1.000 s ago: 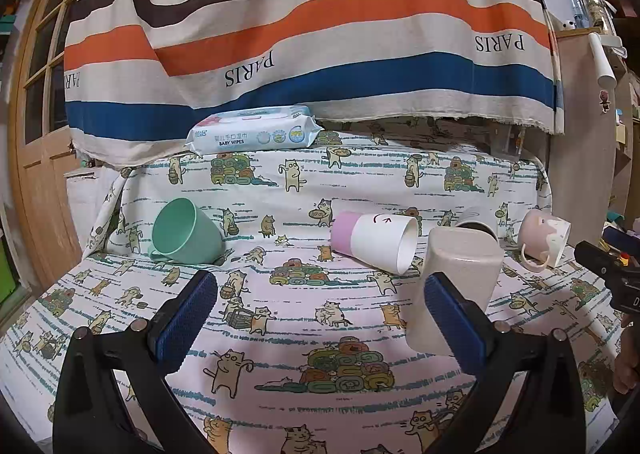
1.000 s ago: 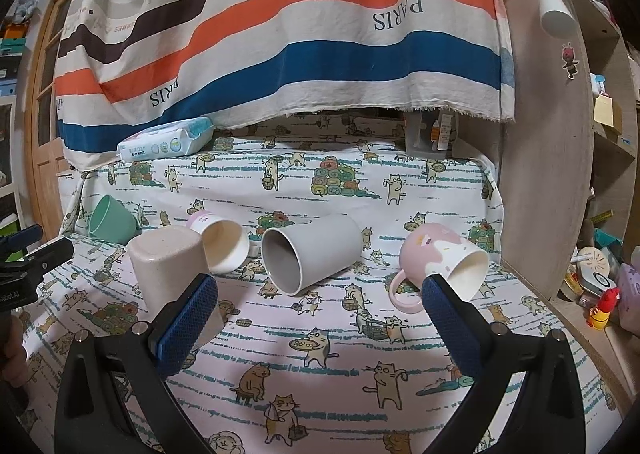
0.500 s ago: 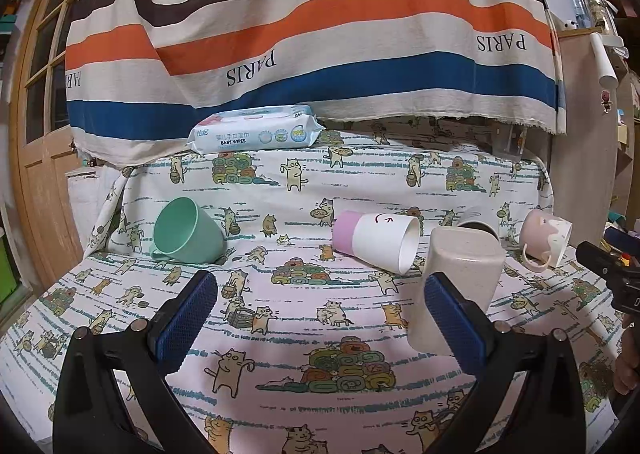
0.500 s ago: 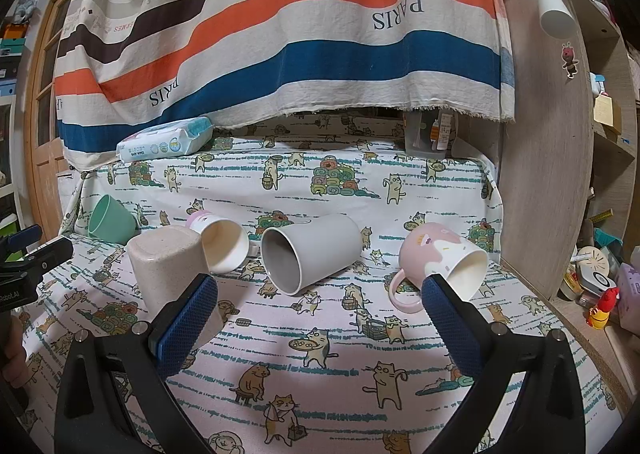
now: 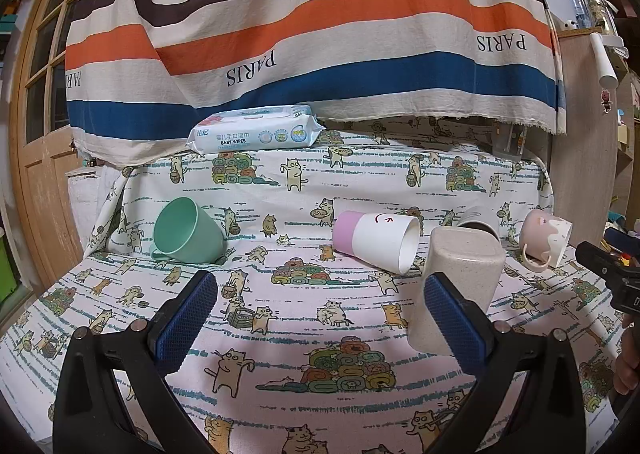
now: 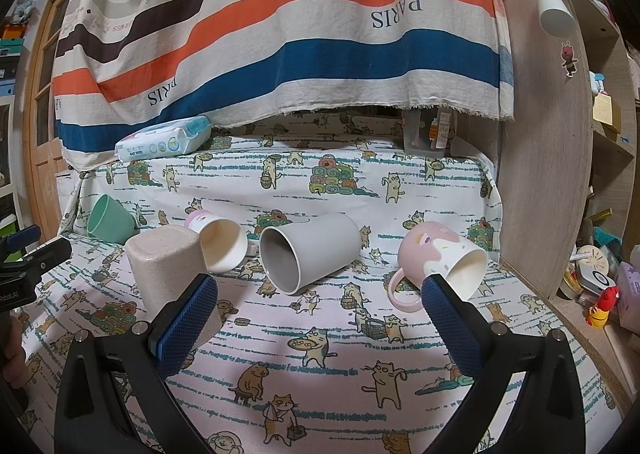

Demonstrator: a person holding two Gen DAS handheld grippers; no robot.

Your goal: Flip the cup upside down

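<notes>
Several cups are on the cat-print cloth. A beige speckled cup [image 5: 460, 286] stands upside down; it also shows in the right wrist view [image 6: 164, 266]. Lying on their sides are a green cup [image 5: 188, 232], a pink-and-white cup [image 5: 378, 240], a grey mug [image 6: 310, 250] and a pink mug [image 6: 438, 260]. My left gripper [image 5: 320, 310] is open and empty, its right finger in front of the beige cup. My right gripper [image 6: 320, 310] is open and empty, facing the grey mug.
A pack of baby wipes [image 5: 256, 132] lies on the raised back ledge under a striped hanging cloth [image 5: 312, 26]. A wooden cabinet side [image 6: 544, 158] stands at the right, with cluttered shelves beyond. A wooden door [image 5: 36, 102] is at the left.
Both grippers have stayed nearly still and open. The view has shifted only slightly. No cup has moved.
</notes>
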